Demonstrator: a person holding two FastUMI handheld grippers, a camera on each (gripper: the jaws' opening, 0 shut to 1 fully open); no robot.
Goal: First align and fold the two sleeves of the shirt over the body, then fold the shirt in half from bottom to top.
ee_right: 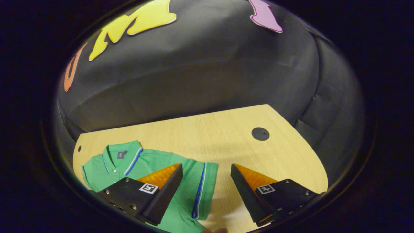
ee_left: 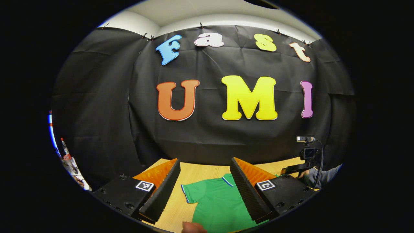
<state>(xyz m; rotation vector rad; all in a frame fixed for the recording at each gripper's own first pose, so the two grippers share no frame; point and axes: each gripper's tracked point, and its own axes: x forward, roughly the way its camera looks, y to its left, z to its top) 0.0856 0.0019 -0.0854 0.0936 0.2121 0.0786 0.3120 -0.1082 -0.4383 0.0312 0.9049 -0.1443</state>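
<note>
The green shirt (ee_right: 181, 181) lies flat on the wooden table (ee_right: 226, 139), its lower part cut off, beneath the spread left gripper (ee_left: 205, 191) and wide-open right gripper (ee_right: 207, 191), before the black-cloth wall (ee_right: 194, 81).

You've got the green polo shirt (ee_right: 155, 165) lying flat, face up on the wooden table (ee_right: 226, 139) — collar (ee_right: 124, 155) toward the wall, blue-and-white trimmed sleeve (ee_right: 202, 191) spread out, unfolded.
</note>
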